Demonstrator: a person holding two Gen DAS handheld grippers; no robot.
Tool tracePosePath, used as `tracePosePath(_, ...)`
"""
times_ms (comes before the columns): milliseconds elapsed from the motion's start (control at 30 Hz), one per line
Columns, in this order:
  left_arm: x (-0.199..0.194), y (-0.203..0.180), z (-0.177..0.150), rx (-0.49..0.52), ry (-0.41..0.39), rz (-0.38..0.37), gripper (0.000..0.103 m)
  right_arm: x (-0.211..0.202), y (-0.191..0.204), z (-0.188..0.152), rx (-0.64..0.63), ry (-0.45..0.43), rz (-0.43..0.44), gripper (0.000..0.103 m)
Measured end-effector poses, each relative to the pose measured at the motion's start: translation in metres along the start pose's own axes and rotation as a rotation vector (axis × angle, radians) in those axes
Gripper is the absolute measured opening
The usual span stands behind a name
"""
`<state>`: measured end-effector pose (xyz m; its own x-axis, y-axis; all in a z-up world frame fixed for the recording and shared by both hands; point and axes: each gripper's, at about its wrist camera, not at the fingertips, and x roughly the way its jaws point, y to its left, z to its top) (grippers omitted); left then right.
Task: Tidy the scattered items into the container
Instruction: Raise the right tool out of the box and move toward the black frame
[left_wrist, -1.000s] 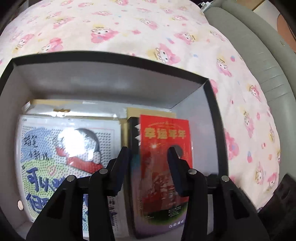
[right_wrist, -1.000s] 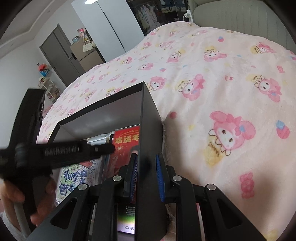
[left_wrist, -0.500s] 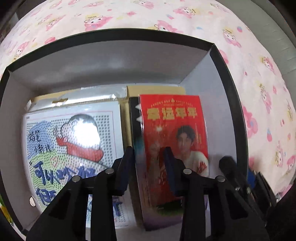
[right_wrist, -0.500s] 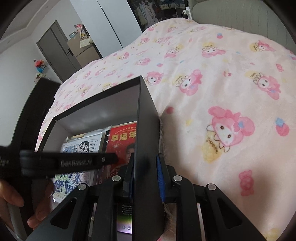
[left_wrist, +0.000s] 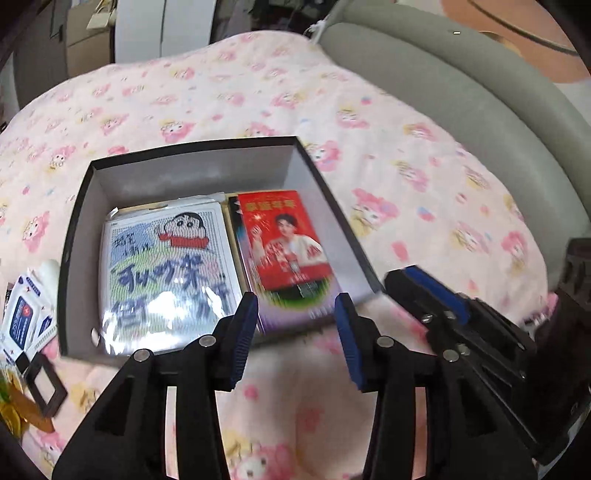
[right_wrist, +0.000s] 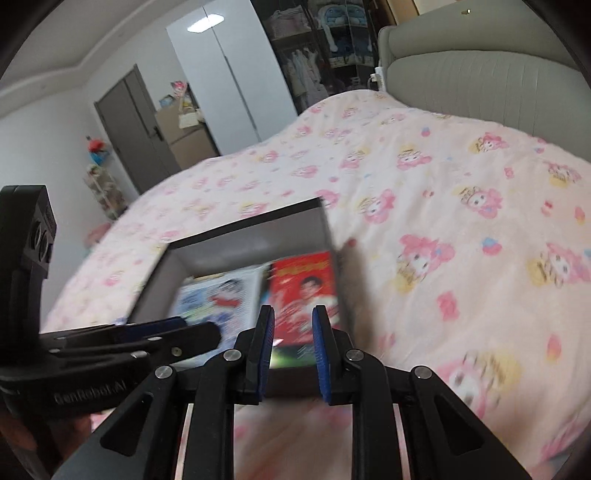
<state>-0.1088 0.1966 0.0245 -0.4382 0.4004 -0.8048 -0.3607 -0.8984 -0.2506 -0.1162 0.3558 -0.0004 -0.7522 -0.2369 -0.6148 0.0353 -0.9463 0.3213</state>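
- Left gripper (left_wrist: 295, 306): black fingers with blue pads, jaws opening and nothing between them; it hangs over the near edge of the box, pointing steeply down.
- Right gripper (right_wrist: 290, 314): jaws only narrowly parted and gripping nothing. It is poised just off the near right corner of the box, beside the left gripper and apart from it.
- Blanket (left_wrist: 388, 184): pale pink, printed with pink cartoon figures; it covers the bed and carries everything else listed.
- Headboard (left_wrist: 461, 92): grey, padded, along the far right edge of the bed.
- Box (left_wrist: 184, 173): the container, black outside and grey inside, open-topped, resting on the blanket. It already holds two flat items lying side by side.
- Cartoon packet (left_wrist: 166, 266): glossy, with a drawn character in a red scarf and blue lettering; it lies flat in the left part of the box.
- Red booklet (left_wrist: 284, 243): red cover with a portrait, in the right part of the box against the right wall, touching the cartoon packet's edge.
- Blue-and-white sachets (left_wrist: 26, 314): outside the box, on the blanket by its left wall.
- Black square frame (left_wrist: 44, 384): small, on the blanket near the box's front left corner, just beside a yellow wrapper (left_wrist: 14, 410).
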Motion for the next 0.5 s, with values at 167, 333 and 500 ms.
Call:
tracePosePath(167,-0.007,0.003,-0.007,0.024,-0.016,-0.008,0.042,-0.026,0.021,-0.021,-0.006,0.019,0.026,0.018)
tracePosePath(333,-0.033,0.016,-0.043,-0.035,-0.038,0.027,0.042,-0.039,0.048,-0.04,-0.058,0.045,0.038,0.018)
tracePosePath(500,-0.054,0.035,-0.068,-0.087,-0.067,0.037,0.041,-0.05,0.078,-0.054,-0.123,0.054,0.061,0.018)
